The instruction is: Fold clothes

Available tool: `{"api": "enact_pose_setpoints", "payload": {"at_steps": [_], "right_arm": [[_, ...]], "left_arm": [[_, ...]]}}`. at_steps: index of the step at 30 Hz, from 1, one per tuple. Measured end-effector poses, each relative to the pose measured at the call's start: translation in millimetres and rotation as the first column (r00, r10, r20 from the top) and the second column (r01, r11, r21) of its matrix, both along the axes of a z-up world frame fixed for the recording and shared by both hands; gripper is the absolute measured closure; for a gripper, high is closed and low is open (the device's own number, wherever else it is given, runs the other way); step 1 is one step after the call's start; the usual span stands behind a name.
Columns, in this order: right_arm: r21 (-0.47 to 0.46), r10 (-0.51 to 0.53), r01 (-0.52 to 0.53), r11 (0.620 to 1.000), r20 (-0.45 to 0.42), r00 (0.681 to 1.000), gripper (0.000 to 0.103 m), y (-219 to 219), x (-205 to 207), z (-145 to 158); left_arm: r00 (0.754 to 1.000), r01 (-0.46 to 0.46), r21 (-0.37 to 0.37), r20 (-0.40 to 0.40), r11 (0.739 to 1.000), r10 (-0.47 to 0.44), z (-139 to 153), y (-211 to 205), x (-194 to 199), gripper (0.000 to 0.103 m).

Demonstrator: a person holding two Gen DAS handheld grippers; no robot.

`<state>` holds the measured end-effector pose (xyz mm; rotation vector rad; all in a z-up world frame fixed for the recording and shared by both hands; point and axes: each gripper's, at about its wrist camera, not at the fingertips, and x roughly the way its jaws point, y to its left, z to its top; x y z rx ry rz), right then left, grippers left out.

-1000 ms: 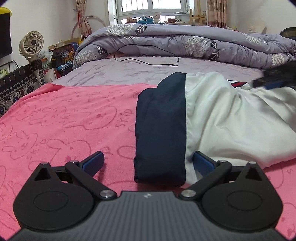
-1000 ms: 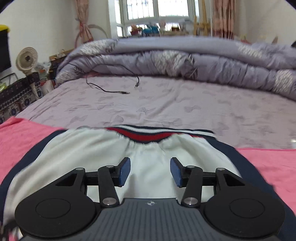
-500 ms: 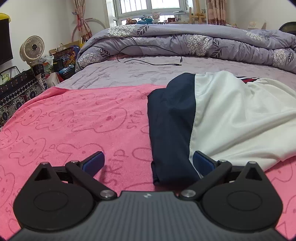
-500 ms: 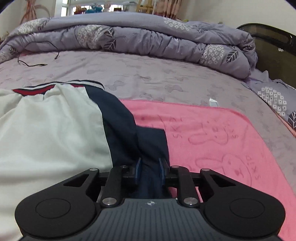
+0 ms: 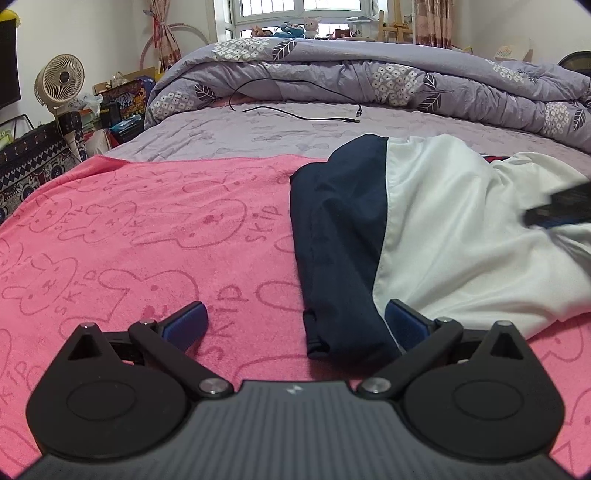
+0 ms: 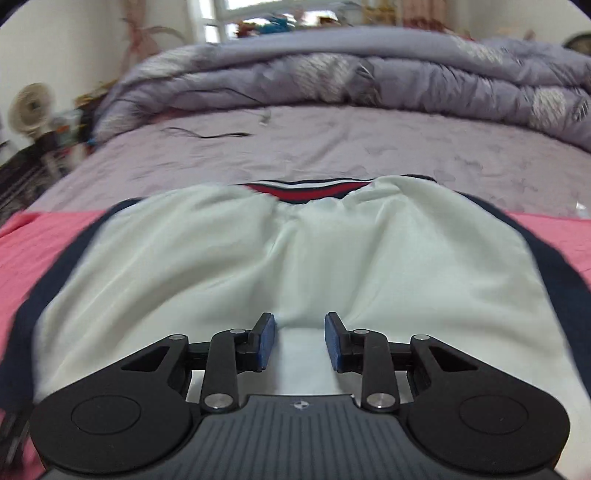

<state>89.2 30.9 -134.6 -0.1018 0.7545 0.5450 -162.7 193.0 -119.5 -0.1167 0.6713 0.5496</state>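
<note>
Left gripper [image 5: 295,325] in my hand sat wide open, low over the pink towel [image 5: 147,236], its right pad [image 5: 404,325] against the near navy edge of the garment [image 5: 443,229], nothing gripped. White-and-navy garment lay on the towel's right half, striped waistband [image 6: 306,190] at the far end toward the purple quilt [image 6: 369,74]. Right gripper [image 6: 300,341] hovered over the white middle, jaws partly apart and just reopening, white cloth between them but not pinched.

Soft daylight from the window [image 5: 295,14]; fisheye-bent edges; the right wrist view is motion-blurred.
</note>
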Motion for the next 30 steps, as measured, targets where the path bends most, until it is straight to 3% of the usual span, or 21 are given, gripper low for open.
{"api": "enact_pose_setpoints", "payload": {"at_steps": [3,6,10,13,15,17,19,21,26,28,30], "right_arm": [[-0.047,-0.052,0.053,0.997,0.032,0.998,0.077,43,57,-2],[-0.091,-0.077,0.077,0.993,0.011,0.997,0.082,60,102,-11],[-0.062,-0.059,0.059,0.996,0.011,0.998,0.081,58,108,-17],[-0.025,-0.013,0.013,1.0,-0.007,1.0,0.073,41,85,-7],[0.066,0.019,-0.018,0.998,-0.008,1.0,0.052,13,60,9],[0.146,0.053,-0.052,0.988,0.001,0.999,0.048,-15,33,26],[0.158,0.097,-0.104,0.982,0.052,0.994,0.047,-41,-2,40],[0.115,0.126,-0.134,0.984,0.076,0.989,0.047,-63,-35,46],[-0.03,0.059,-0.056,0.998,0.102,0.993,0.047,-121,-87,32],[-0.063,-0.05,0.052,0.997,0.037,0.998,0.051,-153,-76,13],[0.031,-0.107,0.108,0.994,-0.042,0.993,0.083,-188,-66,9]], "left_arm": [[1.0,0.007,-0.006,0.004,1.0,-0.007,-1,0,0,0.0],[1.0,0.012,-0.043,0.018,0.999,-0.011,-3,4,-1,0.0],[1.0,0.015,-0.048,0.019,0.999,-0.015,-3,4,0,0.0],[1.0,0.013,-0.049,0.018,0.999,-0.012,-3,3,0,0.0],[1.0,0.012,-0.05,0.017,0.999,-0.011,-3,3,1,0.0],[1.0,0.012,-0.05,0.015,0.999,-0.011,-2,3,1,0.0],[1.0,0.011,-0.05,0.014,0.999,-0.01,-2,3,2,0.0],[1.0,0.01,-0.051,0.013,0.999,-0.009,-2,3,2,0.0],[1.0,0.01,-0.054,0.008,0.999,-0.01,-2,3,3,0.0],[1.0,0.011,-0.057,0.008,0.998,-0.01,-2,4,3,0.0],[1.0,0.011,-0.059,0.006,0.998,-0.01,-2,4,3,0.0]]}}
